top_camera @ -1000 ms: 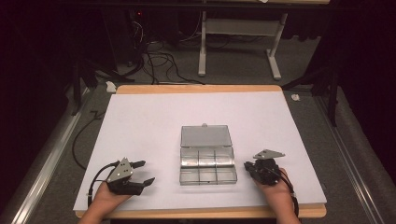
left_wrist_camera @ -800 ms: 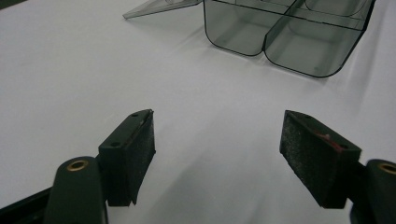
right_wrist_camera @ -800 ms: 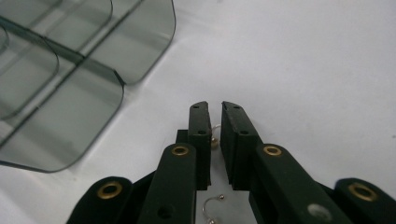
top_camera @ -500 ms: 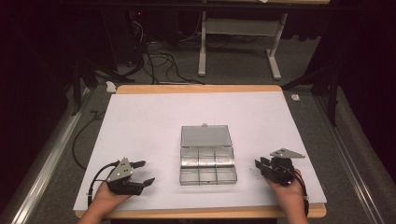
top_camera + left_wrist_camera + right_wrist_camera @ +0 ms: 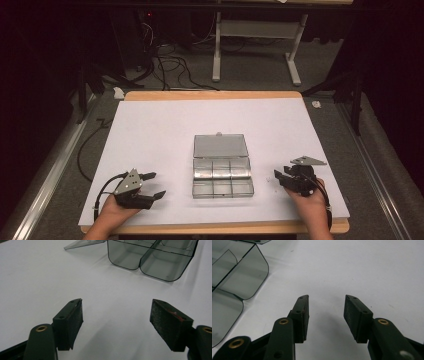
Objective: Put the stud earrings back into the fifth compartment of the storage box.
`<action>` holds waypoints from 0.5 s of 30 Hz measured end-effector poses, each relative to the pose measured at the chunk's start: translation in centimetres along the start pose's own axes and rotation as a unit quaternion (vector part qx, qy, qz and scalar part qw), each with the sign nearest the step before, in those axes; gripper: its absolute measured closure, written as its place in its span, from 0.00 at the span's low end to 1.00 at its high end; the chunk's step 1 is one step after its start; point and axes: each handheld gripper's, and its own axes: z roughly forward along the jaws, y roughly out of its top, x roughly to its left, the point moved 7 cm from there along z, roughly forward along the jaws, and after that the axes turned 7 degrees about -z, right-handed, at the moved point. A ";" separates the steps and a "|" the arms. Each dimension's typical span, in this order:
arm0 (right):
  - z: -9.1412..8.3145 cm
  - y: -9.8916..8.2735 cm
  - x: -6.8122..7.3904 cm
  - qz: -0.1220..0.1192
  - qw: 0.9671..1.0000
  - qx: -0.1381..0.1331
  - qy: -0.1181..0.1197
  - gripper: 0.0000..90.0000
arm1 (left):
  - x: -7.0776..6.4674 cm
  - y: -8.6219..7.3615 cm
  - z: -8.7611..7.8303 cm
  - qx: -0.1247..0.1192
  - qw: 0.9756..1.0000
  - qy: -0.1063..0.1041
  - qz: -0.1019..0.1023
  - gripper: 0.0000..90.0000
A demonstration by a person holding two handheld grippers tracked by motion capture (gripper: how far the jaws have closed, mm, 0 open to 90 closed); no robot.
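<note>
Left gripper [image 5: 152, 186] low beside open box [image 5: 222, 171], jaws wide, empty. Right gripper [image 5: 280, 178] opposite, jaws just opened halfway, empty.

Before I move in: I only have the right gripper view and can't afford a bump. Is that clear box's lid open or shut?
Observer: Open. The lid lies flat on the white sheet, hinged back on the far side of the clear box.
Operator: Anything inside?
Observer: Six compartments, two rows of three; all look empty.
Operator: Where is the other hand?
Observer: The left tongs rest on the sheet at the box's other side, apart from it, jaws open with nothing between.
</note>
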 end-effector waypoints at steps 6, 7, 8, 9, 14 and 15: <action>-0.4 0.5 -0.5 0.013 1.000 0.017 -0.004 0.55 | -0.1 0.0 0.0 -0.002 1.000 -0.004 0.001 0.30; -0.5 0.4 -0.5 0.012 1.000 0.019 -0.005 0.54 | -0.1 0.0 0.0 -0.003 1.000 -0.004 0.001 0.30; -0.5 0.3 -0.6 0.013 1.000 0.025 -0.007 0.54 | -0.1 0.0 0.0 -0.002 1.000 -0.004 0.001 0.30; -0.5 0.3 -0.6 0.014 0.999 0.028 -0.007 0.54 | -0.1 0.0 0.0 -0.002 1.000 -0.003 0.001 0.30; -0.4 -0.4 -0.6 0.010 0.998 0.057 -0.009 0.49 | -0.1 0.0 0.0 -0.002 1.000 -0.003 0.001 0.30; -0.4 -0.4 -0.6 0.009 0.998 0.060 -0.010 0.48 | 0.0 0.0 0.0 -0.002 1.000 -0.003 0.000 0.30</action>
